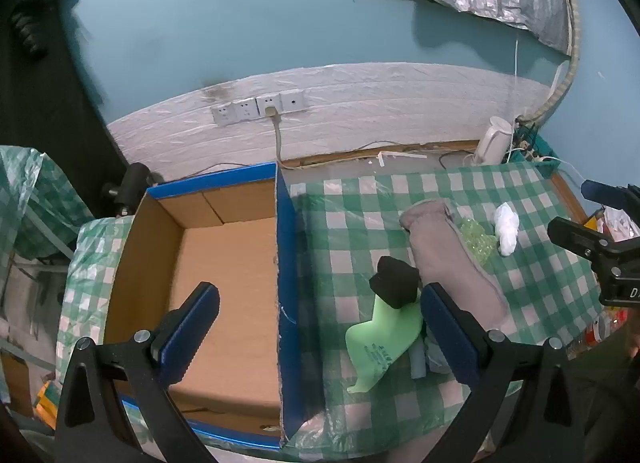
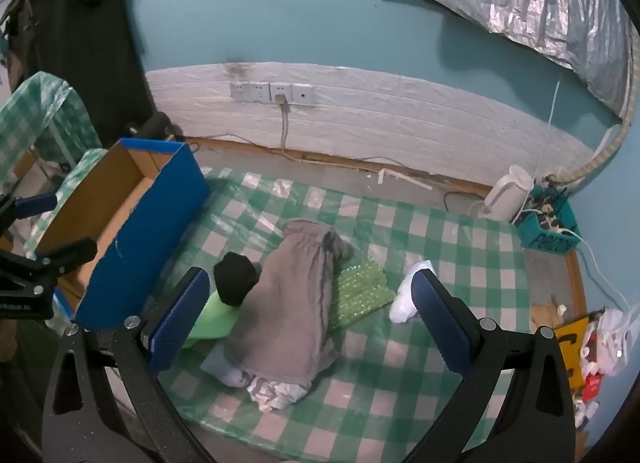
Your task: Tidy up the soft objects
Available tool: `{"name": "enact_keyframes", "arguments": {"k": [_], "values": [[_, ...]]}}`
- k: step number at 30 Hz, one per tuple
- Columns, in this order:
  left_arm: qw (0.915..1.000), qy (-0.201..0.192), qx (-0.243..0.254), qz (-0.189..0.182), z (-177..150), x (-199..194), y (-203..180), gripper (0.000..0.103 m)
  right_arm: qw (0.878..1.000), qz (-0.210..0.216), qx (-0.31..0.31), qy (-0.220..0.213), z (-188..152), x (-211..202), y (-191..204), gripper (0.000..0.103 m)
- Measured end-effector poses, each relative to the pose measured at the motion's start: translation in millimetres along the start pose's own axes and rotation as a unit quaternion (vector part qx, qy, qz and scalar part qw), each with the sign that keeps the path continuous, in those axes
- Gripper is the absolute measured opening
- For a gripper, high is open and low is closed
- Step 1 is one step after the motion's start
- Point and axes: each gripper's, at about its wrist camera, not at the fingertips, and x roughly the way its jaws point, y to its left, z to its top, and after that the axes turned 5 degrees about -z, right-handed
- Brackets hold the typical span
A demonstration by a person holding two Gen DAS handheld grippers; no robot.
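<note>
soft objects: a pile is laid on the checked tablecloth [image 2: 440, 239], none yet in the cardboard box [image 1: 224, 263], whose floor is seen bare. grey towel [image 2: 288, 303] is centred between the right gripper [image 2: 308, 315] fingers and ahead of them; black sock [image 2: 236, 277] and green foam piece [image 2: 212, 319] lie just beside its left finger; green bubble wrap [image 2: 360, 287] and white wad [image 2: 406, 299] lie toward its right finger, the wad just beside it. right fingers are held wide apart, nothing gripped. left gripper [image 1: 316, 331] fingers are likewise spread and unloaded, straddling the box's blue wall; the foam and sock sit just inside its right finger.

step judged: first pick, not begun. next move calls for closing on one item and carrying it over the wall.
</note>
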Motion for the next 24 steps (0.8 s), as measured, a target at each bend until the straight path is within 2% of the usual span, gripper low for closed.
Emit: {"name": "enact_keyframes", "arguments": {"k": [24], "values": [[1.0,0.002,0.009,-0.001,-5.6,-2.7,-9.1,0.101,1.0,-0.005,0.0,-0.001,-2.2,2.0,1.9,0.1]]}}
